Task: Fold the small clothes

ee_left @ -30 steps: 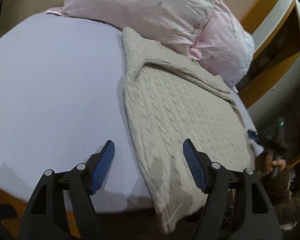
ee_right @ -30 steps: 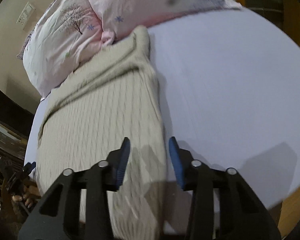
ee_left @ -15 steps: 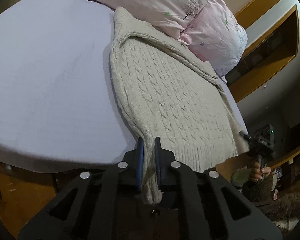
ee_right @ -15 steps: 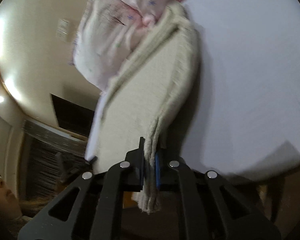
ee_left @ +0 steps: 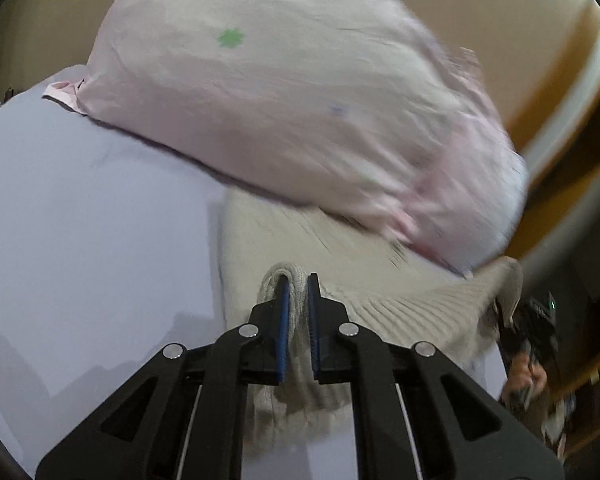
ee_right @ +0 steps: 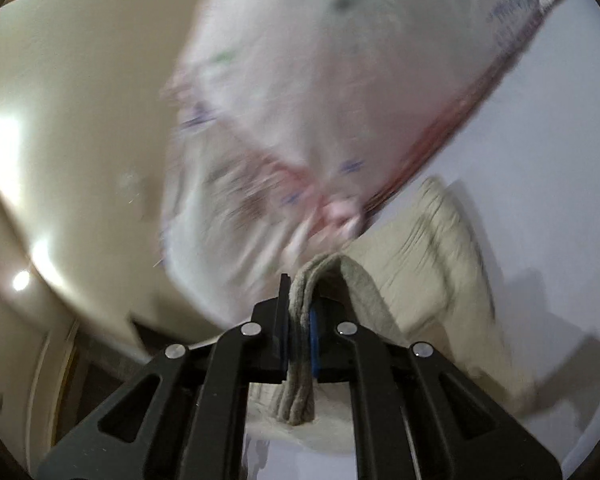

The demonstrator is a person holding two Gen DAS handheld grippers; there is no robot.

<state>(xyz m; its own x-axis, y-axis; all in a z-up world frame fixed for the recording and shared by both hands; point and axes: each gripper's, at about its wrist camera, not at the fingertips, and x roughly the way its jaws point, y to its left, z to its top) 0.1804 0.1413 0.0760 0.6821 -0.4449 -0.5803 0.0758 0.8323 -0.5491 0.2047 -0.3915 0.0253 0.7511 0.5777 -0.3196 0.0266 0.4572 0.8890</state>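
Note:
A beige cable-knit sweater [ee_left: 412,300] lies on the lilac bed sheet [ee_left: 80,240], its far end against the pink pillows. My left gripper [ee_left: 297,280] is shut on one corner of the sweater's hem, lifted above the sheet. My right gripper [ee_right: 300,280] is shut on the other hem corner; the sweater [ee_right: 432,264] drapes from its jaws back down onto the sheet. In the left wrist view the right gripper [ee_left: 536,312] shows at the right, holding the raised corner. Both views are motion-blurred.
Two pink patterned pillows [ee_left: 300,112] lie at the head of the bed, also in the right wrist view [ee_right: 308,112]. A wooden shelf unit [ee_left: 572,128] stands beyond the bed's right side. A cream wall [ee_right: 80,120] is at the left.
Both grippers closed on the sweater's hem corners, then lifted them and carried them forward toward the pillows, so the hem now hangs over the sweater's upper part.

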